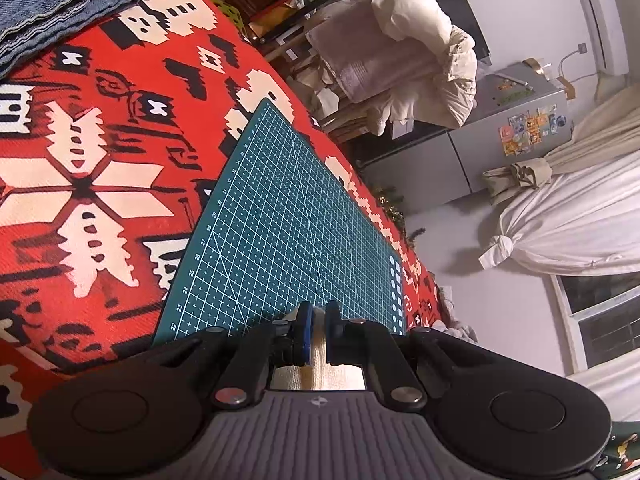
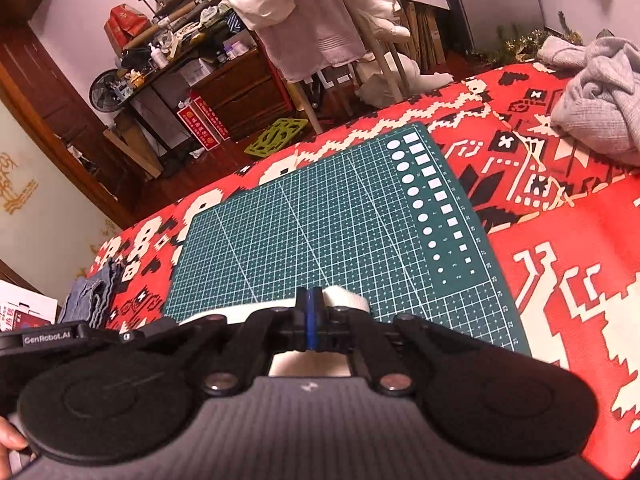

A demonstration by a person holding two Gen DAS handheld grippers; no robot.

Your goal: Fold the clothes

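Observation:
A cream knit garment is pinched between the blue-padded fingers of my left gripper, which is shut on it just above the near edge of a green cutting mat. In the right wrist view the same cream garment shows as a pale band behind my right gripper. Its jaws are pressed together on the fabric over the mat's near edge. Most of the garment is hidden below both grippers.
The mat lies on a red patterned blanket. Folded jeans sit at its far left corner, and a crumpled grey sweater lies at the right. Cluttered shelves, a chair draped with cloth and a fridge stand beyond the bed. A hand shows at the lower left.

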